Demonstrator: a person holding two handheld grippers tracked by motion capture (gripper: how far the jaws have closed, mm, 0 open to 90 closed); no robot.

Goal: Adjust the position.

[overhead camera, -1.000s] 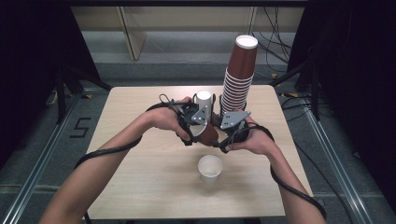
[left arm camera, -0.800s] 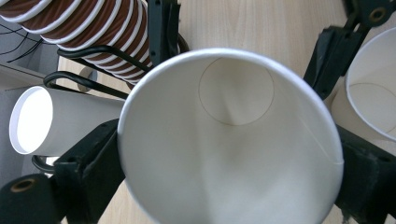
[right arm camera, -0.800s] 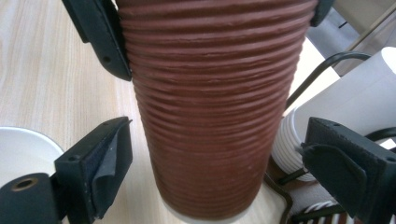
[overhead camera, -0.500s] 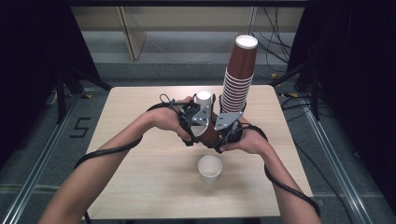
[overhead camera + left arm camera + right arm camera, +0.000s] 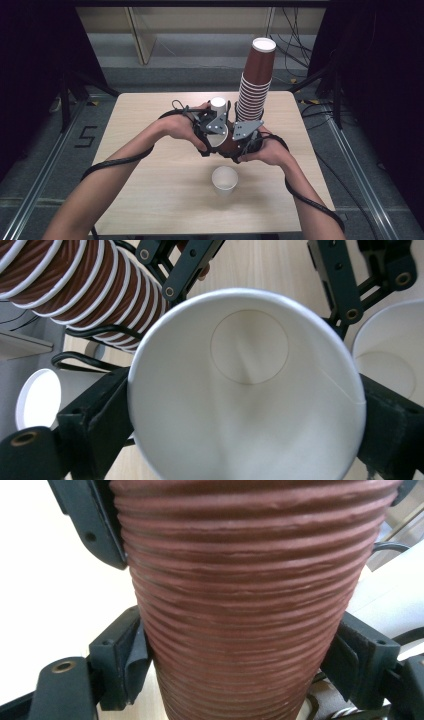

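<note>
A ribbed brown paper cup (image 5: 229, 144) with a white inside (image 5: 245, 390) lies on its side in the air between both hands, above the table's middle. My left gripper (image 5: 212, 131) (image 5: 245, 425) is shut across its rim; the jaws have just eased open slightly, and both still touch the rim. My right gripper (image 5: 241, 142) (image 5: 242, 655) has just been closing, and its pads (image 5: 137, 655) now press on the cup's ribbed wall (image 5: 245, 580).
A tall stack of upturned brown cups (image 5: 256, 85) (image 5: 75, 280) stands at the back right of the wooden table (image 5: 150, 200). An upright white cup (image 5: 224, 180) (image 5: 387, 357) sits in front of the hands. Another white-topped cup (image 5: 218, 104) stands just behind them.
The right gripper's jaws have closed in onto the brown cup's wall. Both hands stay where they were, and the left gripper keeps hold of the rim.
</note>
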